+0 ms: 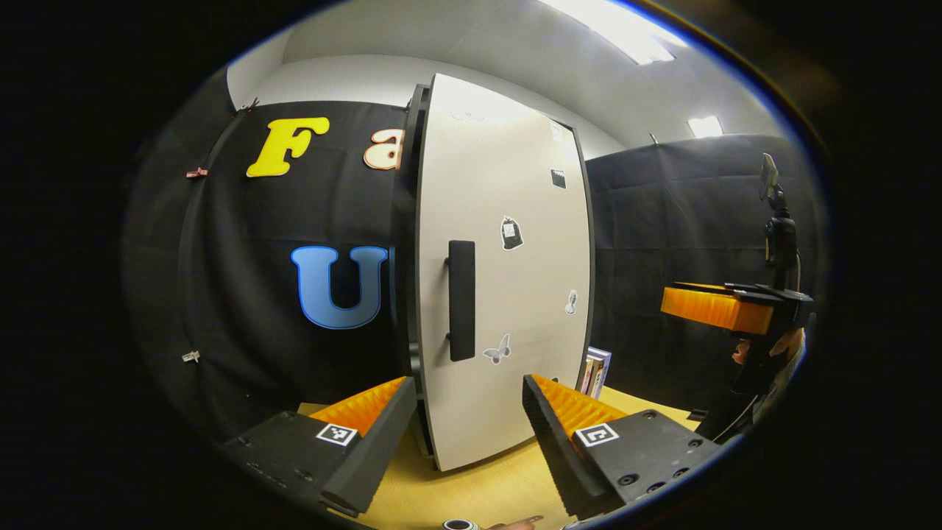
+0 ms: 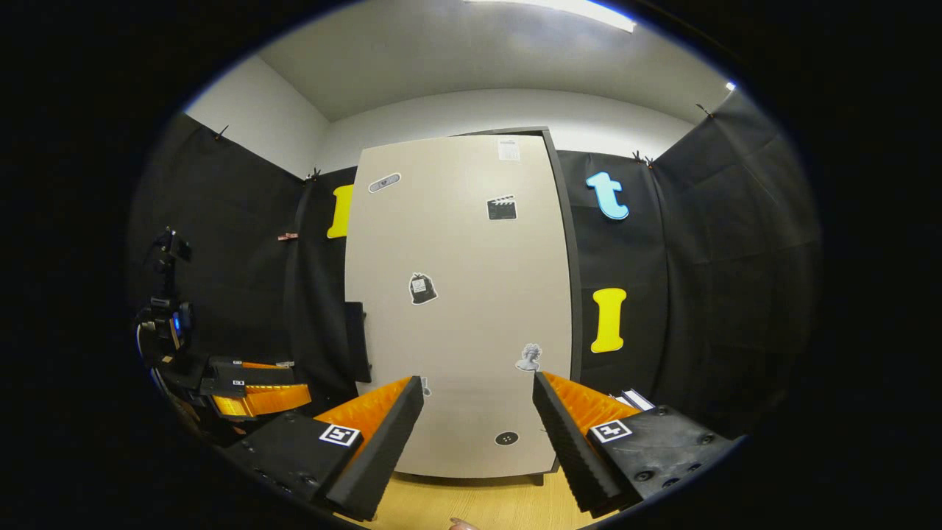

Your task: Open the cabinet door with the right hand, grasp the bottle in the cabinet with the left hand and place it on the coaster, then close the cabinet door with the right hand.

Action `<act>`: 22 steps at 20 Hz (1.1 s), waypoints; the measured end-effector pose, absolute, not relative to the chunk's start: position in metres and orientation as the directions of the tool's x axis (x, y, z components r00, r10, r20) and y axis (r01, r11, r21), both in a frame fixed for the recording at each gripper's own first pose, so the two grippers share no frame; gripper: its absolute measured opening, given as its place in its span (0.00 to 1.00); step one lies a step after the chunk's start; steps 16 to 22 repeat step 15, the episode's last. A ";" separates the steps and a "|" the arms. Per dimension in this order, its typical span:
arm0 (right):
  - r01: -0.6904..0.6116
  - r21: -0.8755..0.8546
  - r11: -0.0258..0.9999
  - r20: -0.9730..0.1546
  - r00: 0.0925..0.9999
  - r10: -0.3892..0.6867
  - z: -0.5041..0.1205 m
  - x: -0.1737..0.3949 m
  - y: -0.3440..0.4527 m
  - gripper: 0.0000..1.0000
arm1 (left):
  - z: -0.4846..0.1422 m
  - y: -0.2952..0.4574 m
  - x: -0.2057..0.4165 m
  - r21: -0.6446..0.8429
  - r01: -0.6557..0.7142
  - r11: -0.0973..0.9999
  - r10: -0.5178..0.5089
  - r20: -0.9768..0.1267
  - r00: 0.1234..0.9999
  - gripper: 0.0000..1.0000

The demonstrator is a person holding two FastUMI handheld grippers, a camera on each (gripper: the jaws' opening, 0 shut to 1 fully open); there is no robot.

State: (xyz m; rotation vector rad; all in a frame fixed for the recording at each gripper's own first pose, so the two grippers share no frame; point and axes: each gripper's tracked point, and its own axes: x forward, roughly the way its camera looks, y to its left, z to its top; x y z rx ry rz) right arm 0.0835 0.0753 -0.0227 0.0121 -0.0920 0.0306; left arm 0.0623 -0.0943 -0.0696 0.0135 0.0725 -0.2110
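Right gripper [image 2: 477, 412] hangs spread and empty before the shut cabinet door [image 2: 460, 309]. Its upright handle [image 2: 355, 341] sits at that door's left edge, left of centre frame. Left gripper [image 1: 469, 412], also spread, faces the handle [image 1: 461, 300] nearer; the bottle is presumably behind the door.

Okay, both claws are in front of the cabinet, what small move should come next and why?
Probably swing the right claw left toward the handle. The door looks shut, the handle sits at its left edge, and this claw is open but aimed at the bare panel, off to the handle's right.
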 end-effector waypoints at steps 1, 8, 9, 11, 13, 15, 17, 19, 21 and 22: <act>-0.033 0.012 0.999 0.094 0.995 0.031 -0.023 0.084 0.076 0.97 | -0.071 -0.094 0.062 0.004 0.209 0.978 -0.208 -0.073 0.975 0.92; -0.056 0.000 0.998 0.102 0.993 0.055 -0.021 0.087 0.078 0.97 | -0.075 -0.092 0.064 0.001 0.206 0.979 -0.205 -0.085 0.975 0.92; -0.057 0.002 0.998 0.106 0.993 0.056 -0.020 0.087 0.078 0.97 | -0.076 -0.093 0.064 0.001 0.206 0.978 -0.205 -0.086 0.975 0.92; -0.052 0.010 0.999 0.114 0.992 0.050 -0.018 0.087 0.077 0.97 | -0.077 -0.092 0.063 0.000 0.206 0.978 -0.206 -0.086 0.975 0.92; -0.037 0.015 0.999 0.117 0.993 0.035 -0.017 0.086 0.076 0.97 | -0.078 -0.092 0.063 -0.001 0.205 0.979 -0.204 -0.086 0.975 0.92; -0.032 0.016 0.999 0.107 0.994 0.030 -0.019 0.085 0.076 0.97 | -0.077 -0.091 0.063 -0.003 0.203 0.979 -0.202 -0.085 0.976 0.92; -0.032 0.016 0.999 0.107 0.994 0.030 -0.019 0.085 0.076 0.97 | -0.077 -0.091 0.063 -0.003 0.203 0.979 -0.202 -0.085 0.976 0.92; -0.032 0.016 0.999 0.107 0.994 0.030 -0.019 0.085 0.076 0.97 | -0.077 -0.091 0.063 -0.003 0.203 0.979 -0.202 -0.085 0.976 0.92; -0.032 0.016 0.999 0.107 0.994 0.030 -0.019 0.085 0.076 0.97 | -0.077 -0.091 0.063 -0.003 0.203 0.979 -0.202 -0.085 0.976 0.92; -0.032 0.016 0.999 0.107 0.994 0.030 -0.019 0.085 0.076 0.97 | -0.077 -0.091 0.063 -0.003 0.203 0.979 -0.202 -0.085 0.976 0.92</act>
